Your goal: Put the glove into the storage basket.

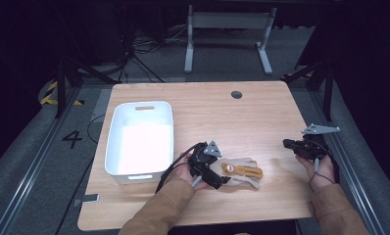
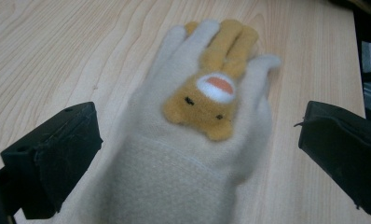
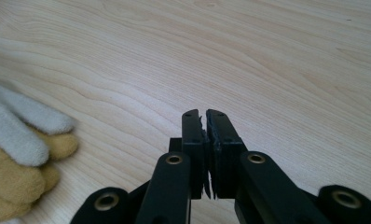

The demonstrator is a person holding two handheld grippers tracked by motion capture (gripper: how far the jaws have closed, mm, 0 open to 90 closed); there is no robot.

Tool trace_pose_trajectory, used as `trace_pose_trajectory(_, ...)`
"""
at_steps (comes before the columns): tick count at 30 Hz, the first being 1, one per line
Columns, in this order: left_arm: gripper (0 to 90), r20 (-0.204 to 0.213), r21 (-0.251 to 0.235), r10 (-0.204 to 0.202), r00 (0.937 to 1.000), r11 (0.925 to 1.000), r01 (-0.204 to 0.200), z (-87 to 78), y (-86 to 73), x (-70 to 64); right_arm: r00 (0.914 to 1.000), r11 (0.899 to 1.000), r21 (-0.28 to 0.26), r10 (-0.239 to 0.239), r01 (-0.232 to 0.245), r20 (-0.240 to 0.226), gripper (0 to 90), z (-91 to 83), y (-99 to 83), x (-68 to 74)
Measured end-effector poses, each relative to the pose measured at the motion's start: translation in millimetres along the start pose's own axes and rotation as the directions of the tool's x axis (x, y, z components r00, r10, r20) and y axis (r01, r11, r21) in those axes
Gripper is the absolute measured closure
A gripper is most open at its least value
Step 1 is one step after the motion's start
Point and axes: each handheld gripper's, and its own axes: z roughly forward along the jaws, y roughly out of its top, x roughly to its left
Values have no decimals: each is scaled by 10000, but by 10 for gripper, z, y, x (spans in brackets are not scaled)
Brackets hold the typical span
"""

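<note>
A cream fleece glove (image 1: 242,172) with a tan bear face and tan fingers lies flat on the wooden table (image 1: 242,117), near the front middle. My left gripper (image 1: 217,180) is at the glove's cuff end, open. In the left gripper view the two jaws stand wide apart on either side of the glove (image 2: 197,135), its cuff between them. My right gripper (image 1: 287,144) hovers near the table's right edge, shut with nothing in it. In the right gripper view its jaws (image 3: 206,122) are pressed together over bare wood, and the glove's fingertips (image 3: 20,140) show at the left.
A white plastic bin (image 1: 140,139) with a handle slot stands on the left part of the table. A round cable hole (image 1: 236,94) is near the far edge. A grey desk frame (image 1: 227,34) stands on the floor beyond.
</note>
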Motion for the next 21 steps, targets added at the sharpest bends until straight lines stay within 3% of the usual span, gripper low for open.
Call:
trace_pose_trajectory(10,0,1,507,256,9997,9984,-255,141,-56,45,9999,10000,28,27,-27,-100,839,13,-7,3)
trace_pose_trajectory(21,0,-270,1440,511,9983,9885,-467,296,-72,17,9998,10000,14,91,-91,-162,827,7,-15,-1)
